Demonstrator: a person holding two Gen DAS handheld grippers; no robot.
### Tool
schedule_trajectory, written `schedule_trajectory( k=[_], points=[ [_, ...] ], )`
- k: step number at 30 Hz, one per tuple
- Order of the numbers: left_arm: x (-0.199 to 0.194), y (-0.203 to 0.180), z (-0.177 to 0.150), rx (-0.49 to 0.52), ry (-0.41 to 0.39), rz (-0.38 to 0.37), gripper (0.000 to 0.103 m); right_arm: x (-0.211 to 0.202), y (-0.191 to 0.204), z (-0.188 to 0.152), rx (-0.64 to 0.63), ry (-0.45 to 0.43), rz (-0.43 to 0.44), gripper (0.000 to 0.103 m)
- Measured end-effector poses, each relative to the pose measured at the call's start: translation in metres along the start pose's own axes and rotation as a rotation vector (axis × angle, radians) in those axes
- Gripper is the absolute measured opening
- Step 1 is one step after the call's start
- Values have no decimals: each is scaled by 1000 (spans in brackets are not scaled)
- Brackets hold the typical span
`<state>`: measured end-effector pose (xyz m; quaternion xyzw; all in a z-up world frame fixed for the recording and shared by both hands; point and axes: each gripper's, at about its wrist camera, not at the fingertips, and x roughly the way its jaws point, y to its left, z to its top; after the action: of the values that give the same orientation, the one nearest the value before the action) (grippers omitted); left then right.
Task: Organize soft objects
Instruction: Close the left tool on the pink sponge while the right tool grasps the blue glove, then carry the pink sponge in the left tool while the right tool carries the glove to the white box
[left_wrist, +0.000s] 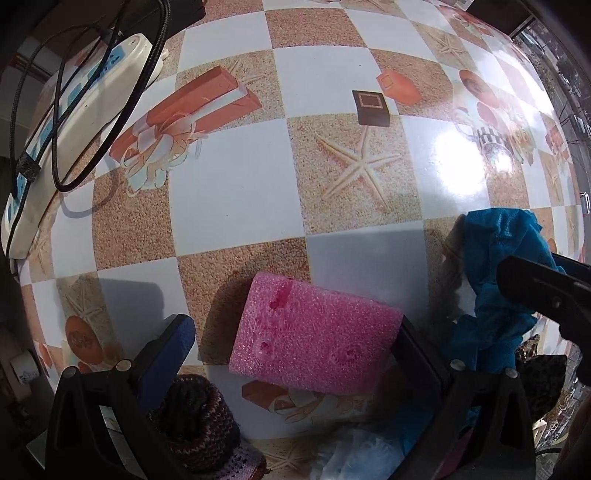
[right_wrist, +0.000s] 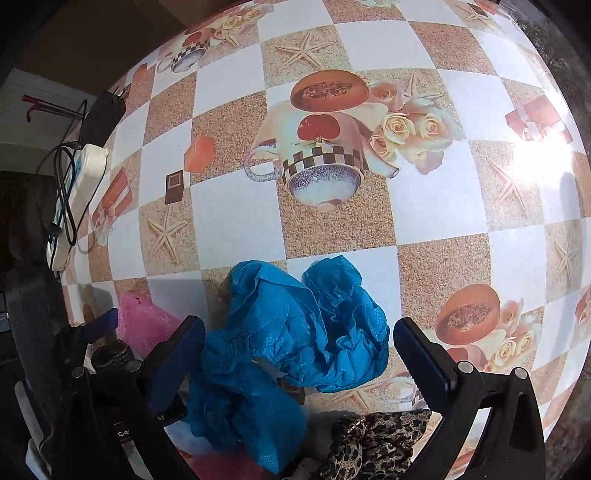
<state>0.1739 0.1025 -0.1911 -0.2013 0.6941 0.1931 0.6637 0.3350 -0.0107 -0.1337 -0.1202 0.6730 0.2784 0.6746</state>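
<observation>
A pink foam block (left_wrist: 314, 339) lies on the checkered tablecloth (left_wrist: 236, 177) between the open fingers of my left gripper (left_wrist: 295, 350); whether the right finger touches it I cannot tell. It also shows at the left in the right wrist view (right_wrist: 142, 321). A crumpled blue cloth (right_wrist: 295, 332) lies between the open fingers of my right gripper (right_wrist: 299, 350), and it shows at the right in the left wrist view (left_wrist: 498, 258). A dark knitted roll (left_wrist: 195, 421) sits by my left finger. A leopard-print cloth (right_wrist: 373, 443) lies near the table's front edge.
A white power strip (left_wrist: 74, 122) with black cables lies at the table's far left edge; it shows in the right wrist view (right_wrist: 74, 192) too. A clear plastic piece (left_wrist: 354, 458) lies at the front. The right gripper's black body (left_wrist: 546, 295) enters the left view.
</observation>
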Motion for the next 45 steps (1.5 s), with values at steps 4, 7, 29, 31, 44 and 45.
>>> schedule_trajectory(
  k=[4, 7, 29, 31, 44, 45],
  points=[
    [1, -2, 1, -1, 7, -2, 103, 15, 12, -1, -25, 30, -87, 86],
    [0, -8, -2, -5, -1, -5, 100, 11, 22, -4, -83, 11, -159, 45],
    [-120, -71, -26, 74, -257, 30, 75, -101, -47, -43, 37, -165, 9, 28],
    [-129, -85, -27, 93, -268, 24, 75, -113, -57, -52, 45, -177, 13, 28],
    [-186, -199, -78, 247, -325, 0, 75, -185, -137, -135, 100, -263, 3, 28],
    [-189, -208, -84, 262, -328, -2, 75, -189, -142, -141, 101, -269, -3, 28]
  ],
)
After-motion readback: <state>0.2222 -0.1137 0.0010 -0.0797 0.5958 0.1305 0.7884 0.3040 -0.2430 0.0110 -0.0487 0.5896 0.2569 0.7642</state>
